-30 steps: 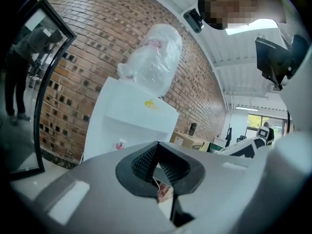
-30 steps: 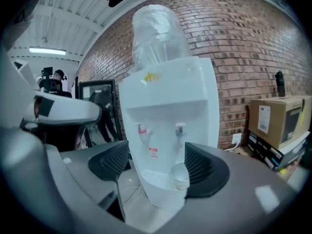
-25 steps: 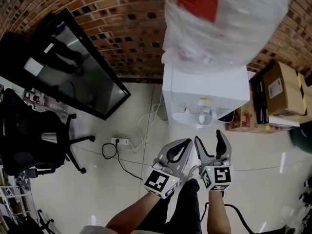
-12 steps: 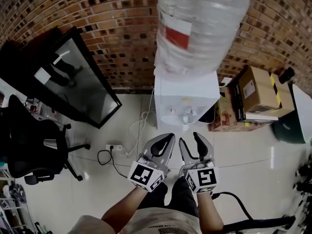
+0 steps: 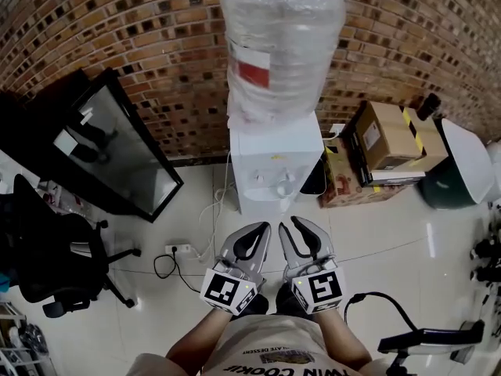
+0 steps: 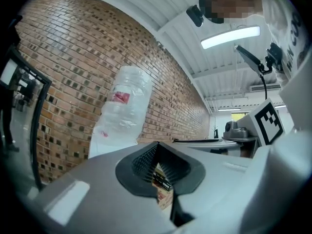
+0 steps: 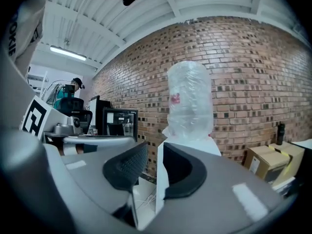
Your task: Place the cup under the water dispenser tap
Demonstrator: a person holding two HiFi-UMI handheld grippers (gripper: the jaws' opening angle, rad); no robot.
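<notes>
The white water dispenser [image 5: 274, 167] stands against the brick wall, with a plastic-wrapped bottle [image 5: 278, 45] on top and its taps [image 5: 280, 183] on the front face. No cup shows in any view. My left gripper [image 5: 257, 230] is held level in front of the dispenser with its jaw tips together and nothing held; its own view shows them meeting [image 6: 157, 145]. Beside it, my right gripper [image 5: 296, 227] has its jaws closing with a narrow gap left and nothing between them; the dispenser [image 7: 187, 140] shows through that gap.
A black screen [image 5: 117, 151] leans on the wall at the left, with an office chair [image 5: 47, 245] nearer. A power strip [image 5: 182, 249] and cables lie on the tiled floor. Cardboard boxes [image 5: 387, 135] and a dark bin [image 5: 454, 175] stand to the right.
Both grippers have risen and the head view has drawn back, so the whole dispenser and bottle now show. The right gripper's jaws have narrowed from wide open.
</notes>
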